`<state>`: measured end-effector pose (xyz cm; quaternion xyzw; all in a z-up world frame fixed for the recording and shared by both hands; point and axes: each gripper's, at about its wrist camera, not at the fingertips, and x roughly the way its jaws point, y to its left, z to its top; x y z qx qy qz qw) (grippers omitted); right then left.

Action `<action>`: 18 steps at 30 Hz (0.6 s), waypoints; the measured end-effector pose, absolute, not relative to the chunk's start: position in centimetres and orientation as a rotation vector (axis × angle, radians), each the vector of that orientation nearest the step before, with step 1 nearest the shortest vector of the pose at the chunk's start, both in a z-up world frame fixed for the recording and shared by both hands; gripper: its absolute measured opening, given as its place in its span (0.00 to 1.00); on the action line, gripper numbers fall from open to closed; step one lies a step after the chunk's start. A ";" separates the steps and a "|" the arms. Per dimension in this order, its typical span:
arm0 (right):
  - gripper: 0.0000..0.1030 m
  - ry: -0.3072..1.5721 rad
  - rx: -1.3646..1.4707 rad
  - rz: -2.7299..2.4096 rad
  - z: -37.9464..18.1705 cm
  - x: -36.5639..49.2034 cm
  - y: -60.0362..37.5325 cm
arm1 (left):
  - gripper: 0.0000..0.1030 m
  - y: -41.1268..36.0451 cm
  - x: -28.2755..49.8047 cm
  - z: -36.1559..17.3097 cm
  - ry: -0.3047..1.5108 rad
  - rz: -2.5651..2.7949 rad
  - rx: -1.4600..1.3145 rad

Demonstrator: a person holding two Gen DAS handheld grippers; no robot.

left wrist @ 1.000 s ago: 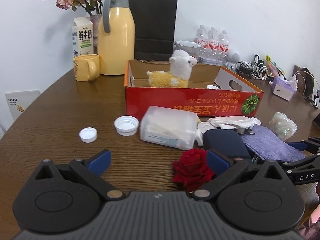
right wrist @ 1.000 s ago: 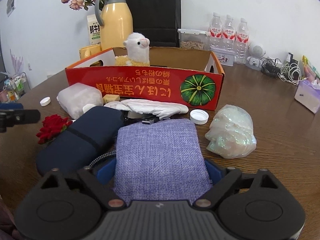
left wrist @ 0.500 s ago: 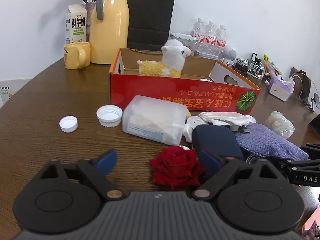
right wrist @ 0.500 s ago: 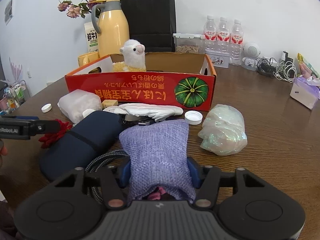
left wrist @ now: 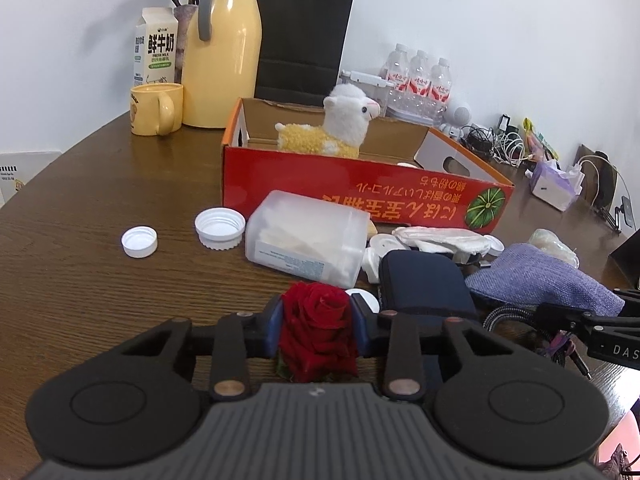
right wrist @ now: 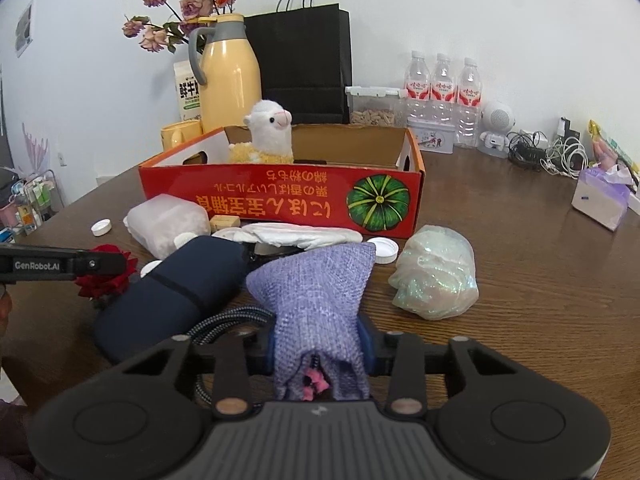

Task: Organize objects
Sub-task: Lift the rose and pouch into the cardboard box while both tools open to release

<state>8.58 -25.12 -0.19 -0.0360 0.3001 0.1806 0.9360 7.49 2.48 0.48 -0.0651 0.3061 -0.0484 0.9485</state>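
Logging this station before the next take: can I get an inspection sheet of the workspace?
Surface: brown wooden table.
Job's things: red rose; purple fabric pouch; red cardboard box holding alpaca plush.
Clutter: navy case, white caps, iridescent bag.
Tongs: left shut on rose; right shut on pouch.
Cables: braided cable by pouch; chargers far right.
Surroundings: yellow thermos, water bottles.

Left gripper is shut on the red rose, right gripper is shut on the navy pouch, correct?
Not quite. The left gripper is shut on the red rose, but the right wrist view shows the right gripper shut on the purple woven pouch; the navy pouch lies beside it on the table.
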 end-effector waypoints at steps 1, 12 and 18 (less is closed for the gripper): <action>0.26 0.607 -0.075 0.371 -0.1 8.4 -25.1 | 0.34 2.6 7.4 0.6 0.620 -0.096 -0.133; 0.19 0.533 -0.080 0.395 1.7 6.9 -25.3 | 0.34 3.3 6.8 2.3 0.567 -0.080 -0.130; 0.19 0.485 -0.073 0.409 3.2 7.4 -25.2 | 0.34 3.2 7.4 4.1 0.513 -0.077 -0.115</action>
